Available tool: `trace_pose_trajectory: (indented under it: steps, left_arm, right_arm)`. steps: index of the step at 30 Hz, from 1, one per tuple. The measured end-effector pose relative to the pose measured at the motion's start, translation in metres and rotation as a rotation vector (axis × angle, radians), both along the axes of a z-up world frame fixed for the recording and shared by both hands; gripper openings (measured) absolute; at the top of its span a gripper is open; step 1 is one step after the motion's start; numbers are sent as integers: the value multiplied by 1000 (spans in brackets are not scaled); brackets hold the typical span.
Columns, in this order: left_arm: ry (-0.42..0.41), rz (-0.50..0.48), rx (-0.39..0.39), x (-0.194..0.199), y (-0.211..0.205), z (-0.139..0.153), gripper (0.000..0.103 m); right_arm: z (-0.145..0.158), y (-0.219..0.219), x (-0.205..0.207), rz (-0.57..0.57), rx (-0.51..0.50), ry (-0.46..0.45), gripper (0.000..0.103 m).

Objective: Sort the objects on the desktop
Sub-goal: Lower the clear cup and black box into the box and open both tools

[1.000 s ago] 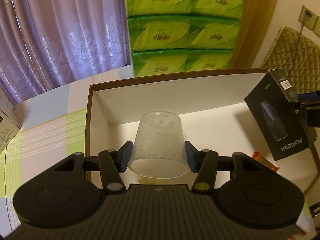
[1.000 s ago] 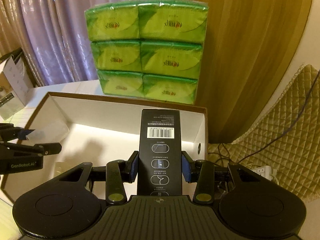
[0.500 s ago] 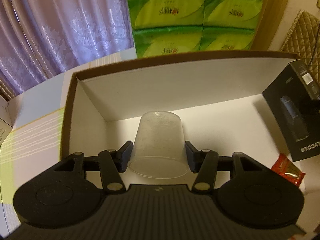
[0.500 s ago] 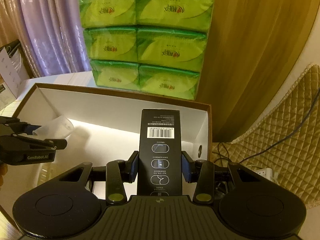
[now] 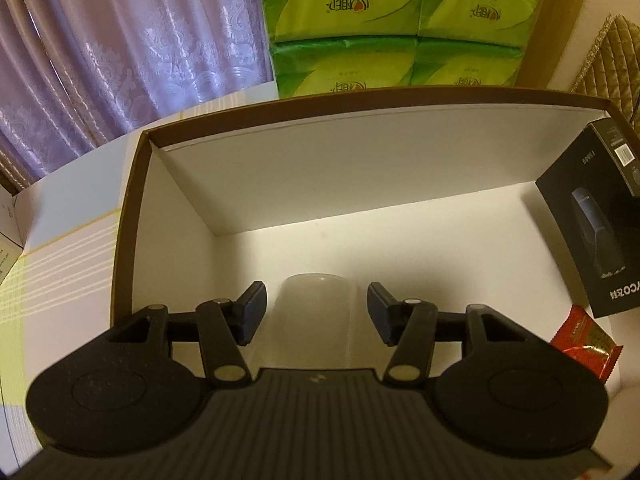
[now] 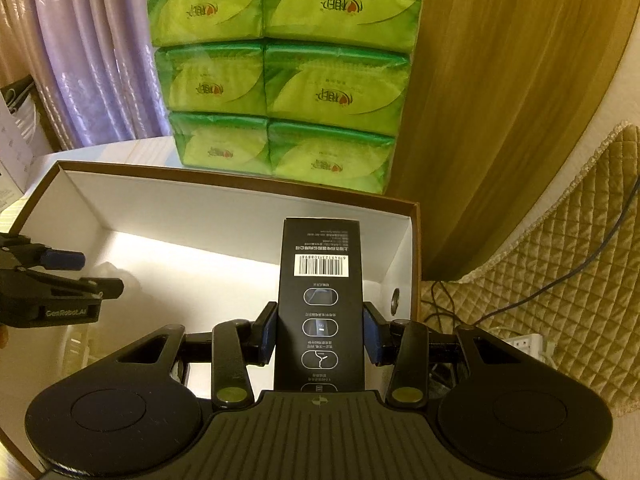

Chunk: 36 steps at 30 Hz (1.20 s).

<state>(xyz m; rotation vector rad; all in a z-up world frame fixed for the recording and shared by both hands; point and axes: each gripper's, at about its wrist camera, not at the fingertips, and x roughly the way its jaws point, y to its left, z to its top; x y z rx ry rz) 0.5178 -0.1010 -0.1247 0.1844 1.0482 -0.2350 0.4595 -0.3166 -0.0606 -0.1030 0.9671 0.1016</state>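
Between my left gripper's point(image 5: 316, 312) spread blue pads point(image 5: 253, 307) sits the clear, frosted plastic cup point(image 5: 316, 320), upside down on the floor of the white cardboard box with the brown rim point(image 5: 132, 216); neither pad touches it. Half a second ago those pads were pressed against its sides, so I have let it go. On my right, the gripper point(image 6: 319, 332) is clenched on the tall black rectangular carton point(image 6: 322, 300), which carries a white barcode label and outlined icons and stands upright over the box's right end. Just to the right of the left gripper lies a small red foil snack packet point(image 5: 586, 340) on the box floor, near that carton. From the right wrist camera I see my left gripper point(image 6: 60, 276) low inside the box's left part. Beyond the far wall stands a stack of green tissue packs point(image 6: 280, 72), with lilac patterned curtains point(image 5: 120, 60) behind.
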Motion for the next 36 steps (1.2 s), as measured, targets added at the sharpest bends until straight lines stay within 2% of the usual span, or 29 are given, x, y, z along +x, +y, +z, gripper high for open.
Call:
trace_pose_trajectory:
  steps: [5,11,12,13,15,19,22,24,27,29,36]
  left_arm:
    - [-3,0,-15,0,0,4,54]
    - [-13,-9,-41,-5,2,11,59]
    - [-16,-11,-45,-7,2,13,60]
    - [-19,-13,-51,-8,3,15,61]
    - [-24,-16,-64,-12,3,18,63]
    - [-33,-34,-85,-24,4,27,68]
    - [-52,-44,-81,-35,4,35,75]
    - [-67,-55,-83,-43,5,41,76]
    - [-76,-62,-95,-55,7,52,80]
    - [-84,-66,-98,-64,10,58,84]
    - [-103,-50,-113,-98,18,76,88]
  right_arm:
    - [-4,-2,2,-15,-17,-3,40]
    - [-5,-3,-1,-6,-57,-62,41]
    - [-4,-3,-2,1,-57,-69,45]
    - [-3,-4,-4,10,-54,-69,54]
    - [1,-5,-9,22,-36,-74,60]
    - [5,-3,-24,51,-11,-71,67]
    - [8,-3,-36,66,13,-70,71]
    - [11,-2,-44,67,31,-72,72]
    - [16,-1,-56,76,55,-77,83]
    - [19,0,-65,79,65,-83,84]
    - [31,5,-95,63,87,-76,91]
